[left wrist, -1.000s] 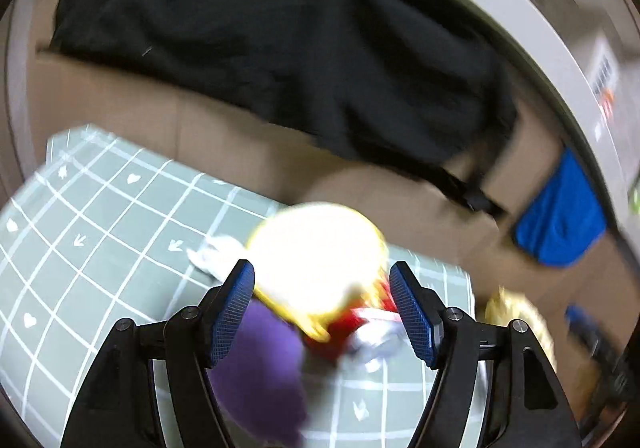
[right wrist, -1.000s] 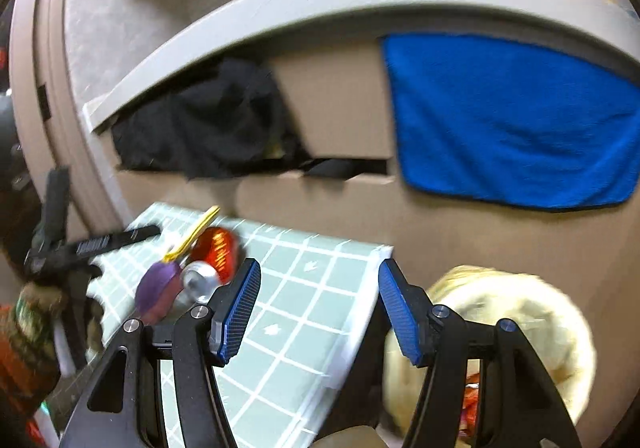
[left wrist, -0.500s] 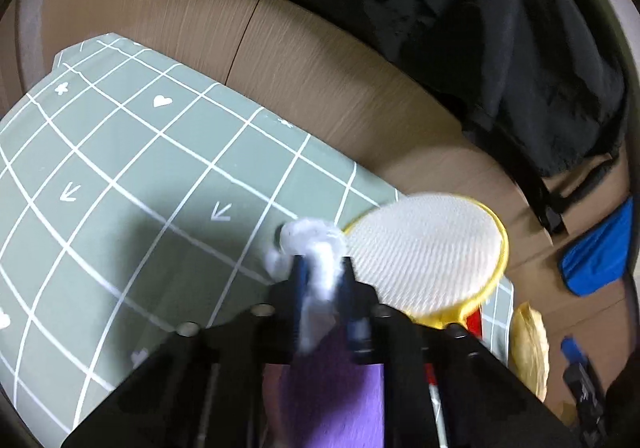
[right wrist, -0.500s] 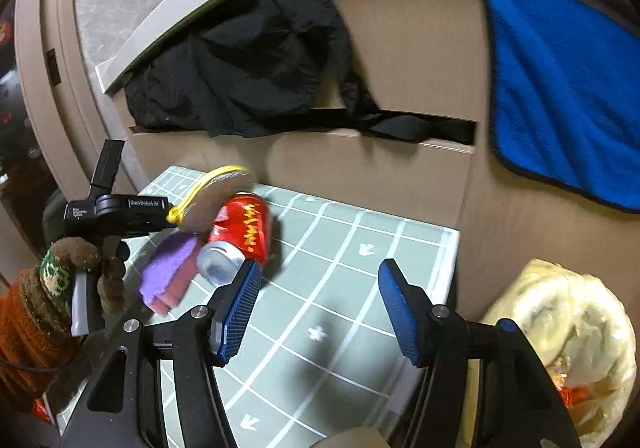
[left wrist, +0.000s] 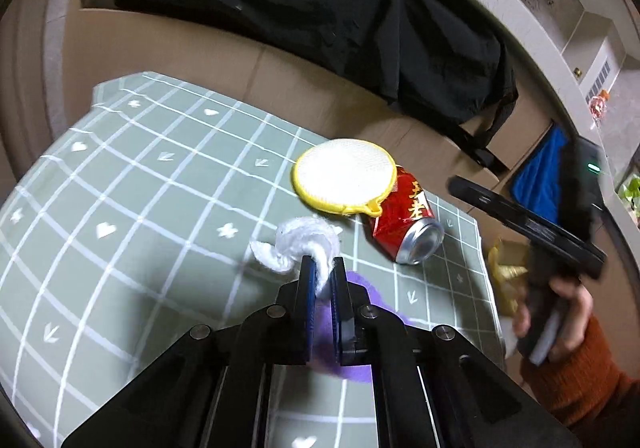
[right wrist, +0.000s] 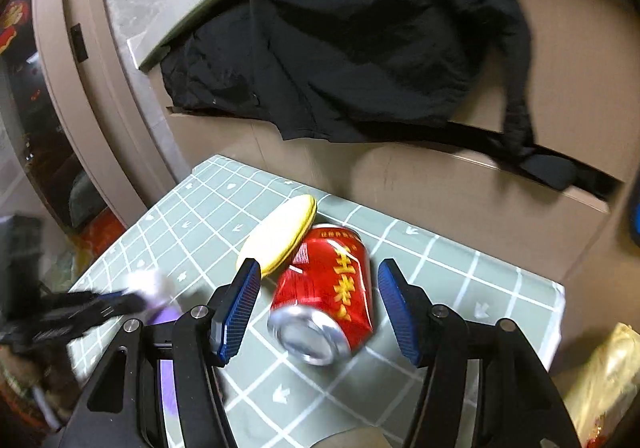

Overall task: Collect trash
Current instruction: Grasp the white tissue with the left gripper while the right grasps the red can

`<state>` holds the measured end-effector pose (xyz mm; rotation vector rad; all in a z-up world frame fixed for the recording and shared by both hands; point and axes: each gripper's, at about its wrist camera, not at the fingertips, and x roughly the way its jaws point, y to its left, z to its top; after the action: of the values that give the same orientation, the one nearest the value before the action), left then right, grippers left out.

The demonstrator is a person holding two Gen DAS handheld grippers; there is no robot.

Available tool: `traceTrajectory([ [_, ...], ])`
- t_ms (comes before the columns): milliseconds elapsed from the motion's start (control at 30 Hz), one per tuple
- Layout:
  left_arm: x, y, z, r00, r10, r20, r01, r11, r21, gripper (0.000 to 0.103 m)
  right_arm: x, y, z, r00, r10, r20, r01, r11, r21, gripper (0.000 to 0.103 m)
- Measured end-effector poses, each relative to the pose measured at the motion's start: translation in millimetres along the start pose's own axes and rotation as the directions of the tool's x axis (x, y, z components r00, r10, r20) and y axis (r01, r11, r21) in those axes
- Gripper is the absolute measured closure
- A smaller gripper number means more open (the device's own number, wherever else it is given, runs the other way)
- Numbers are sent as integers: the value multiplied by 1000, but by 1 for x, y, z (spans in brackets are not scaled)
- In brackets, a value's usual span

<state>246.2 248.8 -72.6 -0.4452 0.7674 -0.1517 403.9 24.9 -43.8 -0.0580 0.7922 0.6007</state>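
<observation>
Red can (right wrist: 326, 298): lying on its side on the green grid mat (right wrist: 460, 288), frame centre; between the spread, untouching jaws of the right gripper (right wrist: 314, 312)
White wad (left wrist: 300, 244): mid-frame; pinched in the closed left gripper (left wrist: 322, 272)

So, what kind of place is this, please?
Probably a lived-in home corner: a green grid-patterned mat holding a crushed red drink can, a black jacket draped over cardboard boxes.

One can (right wrist: 326, 288), one pad (left wrist: 343, 175), one tissue (left wrist: 298, 244).
</observation>
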Motion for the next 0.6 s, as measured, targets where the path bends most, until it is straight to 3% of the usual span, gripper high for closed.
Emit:
traceTrajectory([
  [100,-16,9,-6,1000,15,25,-15,1000,-10,96,22,-9,-1,999,-24,-32,25,999,26,46],
  [233,-26,26,-8,999,20,49,-18,998,-53,96,54,-21,-12,993,14,-114,-4,996,85,46],
  [300,-29,35,-9,998,21,55,-17,997,-73,96,60,-21,-13,994,40,-106,-30,995,96,44],
  [600,-19,49,-11,999,16,42,-11,993,-118,96,88,5,-10,984,80,-161,-75,997,32,42],
])
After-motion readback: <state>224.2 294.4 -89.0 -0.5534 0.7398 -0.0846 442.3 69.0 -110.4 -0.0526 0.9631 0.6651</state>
